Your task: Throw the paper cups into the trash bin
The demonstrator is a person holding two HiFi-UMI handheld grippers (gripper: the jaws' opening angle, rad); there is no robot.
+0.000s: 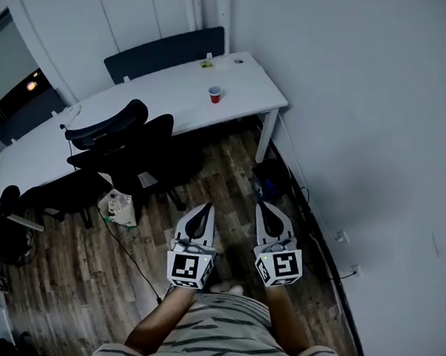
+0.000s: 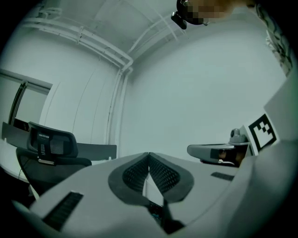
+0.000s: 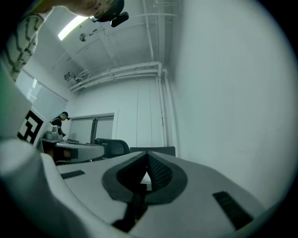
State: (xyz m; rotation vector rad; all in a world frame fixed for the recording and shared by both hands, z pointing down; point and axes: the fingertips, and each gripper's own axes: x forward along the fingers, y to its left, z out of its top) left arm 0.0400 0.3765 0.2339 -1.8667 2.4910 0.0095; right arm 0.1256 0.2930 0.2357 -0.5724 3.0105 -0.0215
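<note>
**Pre-reach: both claws shut and empty, cup dead ahead**

- The left claw and the right claw are hanging side by side, close in front of the person's striped shirt, both pointing to 12 o'clock. In each gripper view the jaw tips are meeting with nothing between them.
- One red paper cup is showing. It is standing on the white worktop, near the worktop's right end and well apart from both claws.
- Key relation: the cup is lying at about 12 o'clock from the left claw and about 11 o'clock from the right. Neither hand is looking clearly nearer, so I'm calling it a toss-up.
- The cup is looking upright, mouth up, long axis vertical, though it is small in frame. A level side-on grasp should be working.
- Black chairs are crowding the near edge at 10 o'clock, while the lane along the right wall is looking freer.
- Bin guess: a light container is sitting on the floor at 9 o'clock from the left claw. I can't confirm it.
- Next I'm expecting a walk-in, then the jaws opening before the reach.
</note>
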